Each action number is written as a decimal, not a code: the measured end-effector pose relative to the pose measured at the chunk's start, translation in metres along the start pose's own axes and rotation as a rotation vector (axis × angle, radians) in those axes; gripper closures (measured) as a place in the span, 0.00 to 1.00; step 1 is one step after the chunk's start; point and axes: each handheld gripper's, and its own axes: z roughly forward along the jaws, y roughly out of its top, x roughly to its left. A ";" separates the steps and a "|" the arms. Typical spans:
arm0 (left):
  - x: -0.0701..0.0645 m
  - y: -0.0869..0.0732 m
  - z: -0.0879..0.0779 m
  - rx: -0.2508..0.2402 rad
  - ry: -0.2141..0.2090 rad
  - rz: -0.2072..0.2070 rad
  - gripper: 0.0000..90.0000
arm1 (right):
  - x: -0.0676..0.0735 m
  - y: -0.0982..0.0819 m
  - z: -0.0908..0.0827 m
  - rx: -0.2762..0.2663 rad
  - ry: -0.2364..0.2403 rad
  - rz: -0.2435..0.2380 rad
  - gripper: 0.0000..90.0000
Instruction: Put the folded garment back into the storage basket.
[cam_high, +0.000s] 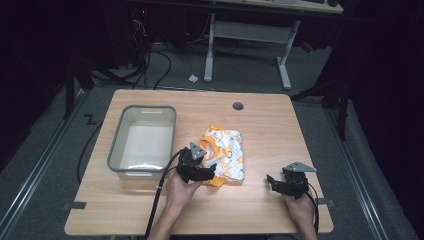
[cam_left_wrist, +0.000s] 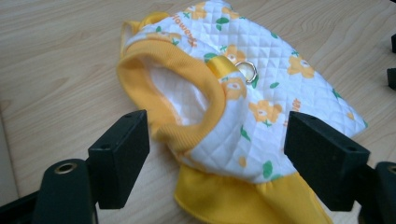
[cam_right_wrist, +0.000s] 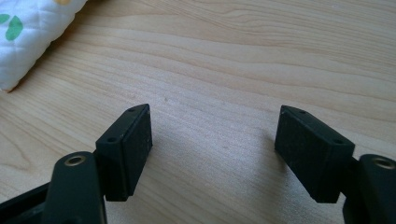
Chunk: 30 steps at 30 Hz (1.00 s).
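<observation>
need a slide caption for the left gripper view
Open left gripper poised over a quilted white and yellow flower-print pet vest lying on the wooden table.

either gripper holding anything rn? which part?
Nothing held. Left gripper is open, its jaws either side of the garment, near its yellow hem, pads not pressing. Right gripper is open above bare table.

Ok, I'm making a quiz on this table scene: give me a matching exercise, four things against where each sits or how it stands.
Things:
1. grey bin
2. quilted flowered garment
3. left gripper
4. right gripper

Places or states:
A. open over bare wood, at the table's right
B. at the table's left
C. open, jaws either side of the garment's near end
D. lying mid-table, yellow trim

Pairs: 1-B, 2-D, 3-C, 4-A
</observation>
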 end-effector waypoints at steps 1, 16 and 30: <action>-0.001 0.002 0.002 0.009 0.007 0.009 0.29 | 0.000 0.000 0.000 0.000 0.000 0.000 0.31; 0.012 0.032 0.028 0.036 0.023 -0.036 0.25 | 0.000 0.000 0.000 0.000 0.000 0.000 0.31; 0.019 0.037 0.068 0.130 0.049 -0.055 0.18 | 0.000 0.000 0.000 0.001 0.001 0.003 0.31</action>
